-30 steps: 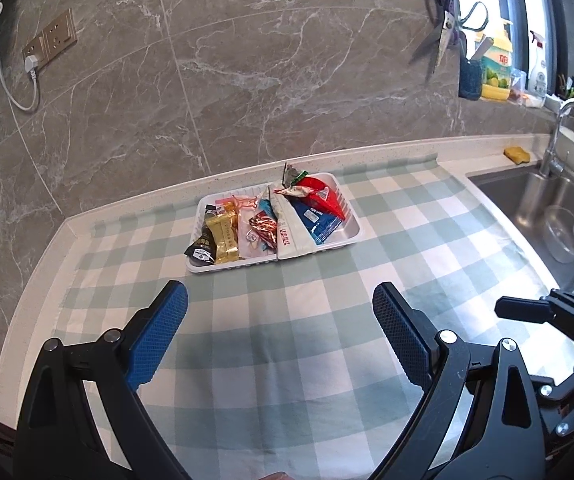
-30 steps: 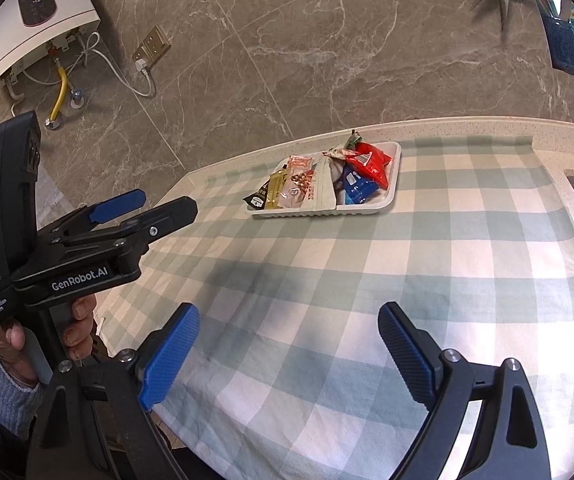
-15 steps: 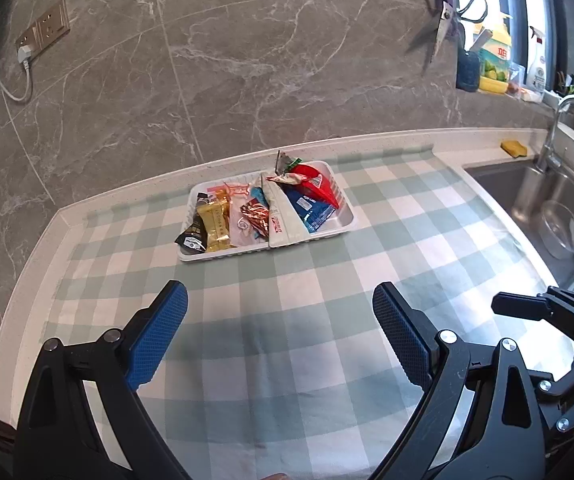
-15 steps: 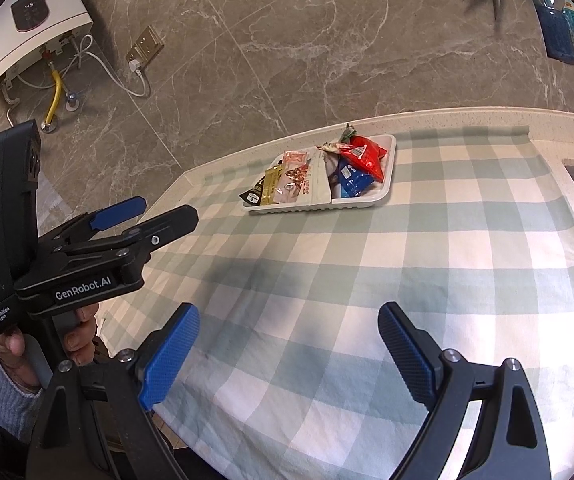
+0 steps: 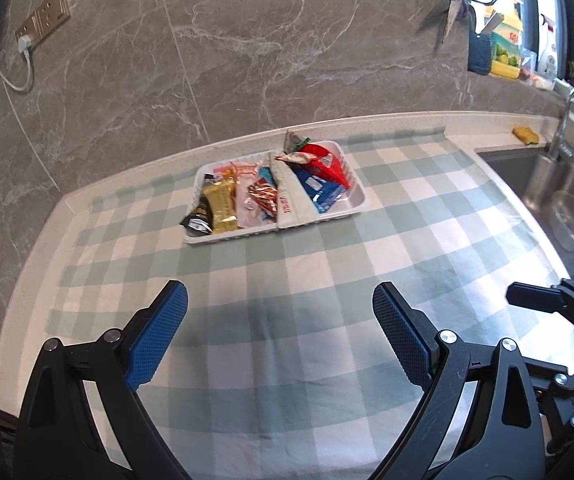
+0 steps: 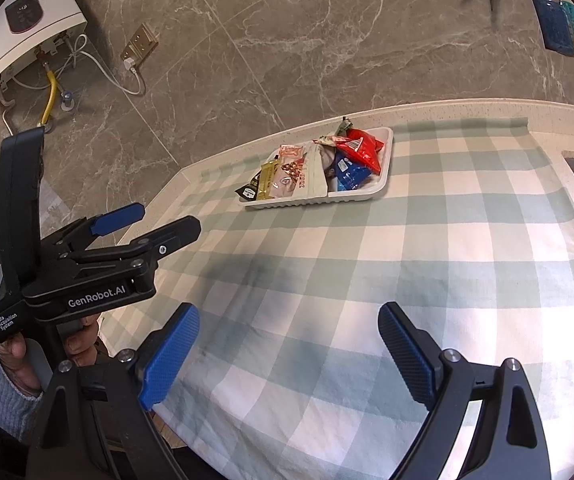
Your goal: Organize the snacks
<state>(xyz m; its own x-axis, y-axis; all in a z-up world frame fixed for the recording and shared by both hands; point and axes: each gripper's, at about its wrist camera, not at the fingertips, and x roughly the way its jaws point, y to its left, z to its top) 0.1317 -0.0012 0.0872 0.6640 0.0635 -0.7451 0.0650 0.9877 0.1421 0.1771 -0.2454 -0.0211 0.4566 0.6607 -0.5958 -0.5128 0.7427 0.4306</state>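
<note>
Snacks (image 5: 263, 196) in white tray (image 5: 357, 204) (light, crinkly, slippery wrappers): best pinched at a sealed edge. Left tongs (image 5: 279, 314) and right tongs (image 6: 289, 332) both gape, empty.

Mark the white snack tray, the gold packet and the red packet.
white snack tray (image 5: 354, 200), left wrist view, bare right end.
gold packet (image 5: 221, 206), left wrist view, wrapper middle.
red packet (image 6: 361, 148), right wrist view, wrapper middle.

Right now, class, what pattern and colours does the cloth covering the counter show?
The tablecloth is checked in pale green and white, clearest in the left wrist view.
</note>
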